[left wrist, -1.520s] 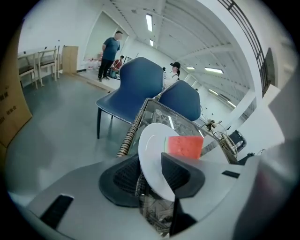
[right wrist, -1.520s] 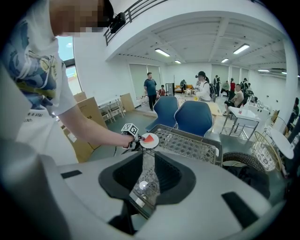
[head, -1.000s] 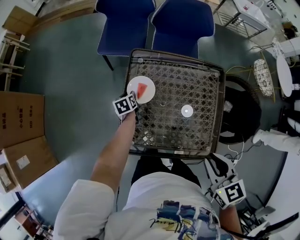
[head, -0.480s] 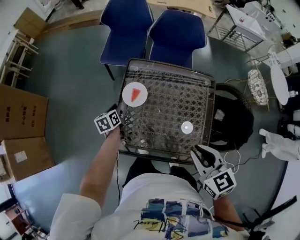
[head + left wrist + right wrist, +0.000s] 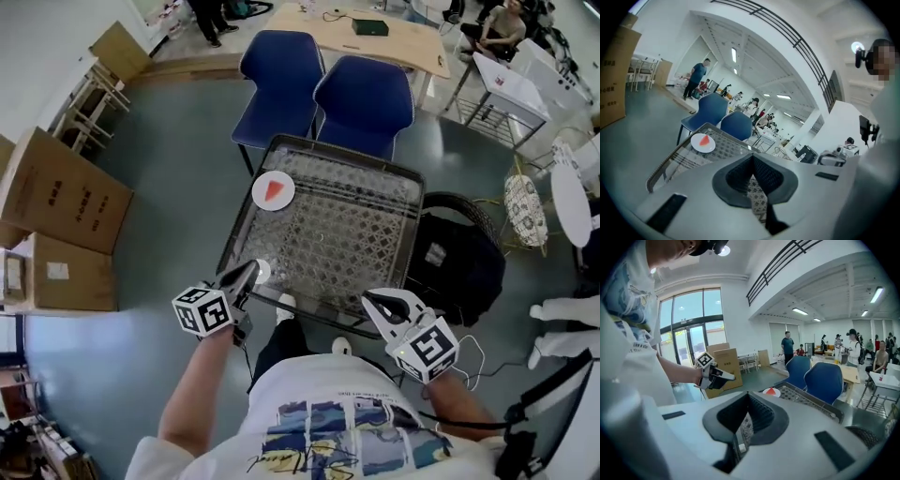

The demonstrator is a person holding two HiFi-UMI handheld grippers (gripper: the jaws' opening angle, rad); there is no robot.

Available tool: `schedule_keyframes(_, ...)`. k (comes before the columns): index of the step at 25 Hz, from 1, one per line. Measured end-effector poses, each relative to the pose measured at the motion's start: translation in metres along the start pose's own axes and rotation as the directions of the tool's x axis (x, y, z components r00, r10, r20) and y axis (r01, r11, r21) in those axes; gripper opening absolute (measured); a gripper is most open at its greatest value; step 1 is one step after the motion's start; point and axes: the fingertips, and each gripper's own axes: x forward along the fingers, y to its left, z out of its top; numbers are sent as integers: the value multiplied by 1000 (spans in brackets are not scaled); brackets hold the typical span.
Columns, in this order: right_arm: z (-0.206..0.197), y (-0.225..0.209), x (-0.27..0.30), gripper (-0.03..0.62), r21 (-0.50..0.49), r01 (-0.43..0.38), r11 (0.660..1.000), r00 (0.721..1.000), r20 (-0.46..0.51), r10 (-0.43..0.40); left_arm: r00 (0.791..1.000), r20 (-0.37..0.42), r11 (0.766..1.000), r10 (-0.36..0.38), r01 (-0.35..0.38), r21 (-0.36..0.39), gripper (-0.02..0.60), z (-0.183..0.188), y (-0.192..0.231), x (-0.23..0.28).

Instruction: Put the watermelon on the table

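Observation:
A red watermelon slice lies on a small white plate at the far left corner of the lattice-top table. My left gripper hovers off the table's near left corner, well short of the plate. Its jaws have just been closing and now stand shut with nothing between them. My right gripper is over the near right edge, also shut and empty. The left gripper view shows its shut jaws with the slice far ahead. The right gripper view shows its shut jaws, the slice and the left gripper.
Two blue chairs stand at the table's far side. A black bag lies on the floor to its right. Cardboard boxes are stacked at the left. People stand far back in the hall.
The left gripper drew back from the plate to the near left corner and its jaws closed empty. The right gripper came up to the table's near edge. The slice stayed on its plate.

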Motion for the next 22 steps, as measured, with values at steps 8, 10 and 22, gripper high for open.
schedule_keyframes(8, -18, 51, -42, 11, -66, -186, 980, 982, 15, 188, 1000, -30, 990, 1, 4, 143, 9, -81, -151, -77)
schedule_keyframes(10, -15, 66, -45, 11, -74, -208, 975, 977, 27, 210, 997, -80, 973, -4, 22, 229, 9, -93, -177, -89)
schedule_keyframes(22, -4, 201, -61, 11, -108, -265, 958, 960, 64, 273, 986, 31, 949, -164, 149, 277, 9, -117, -264, -201)
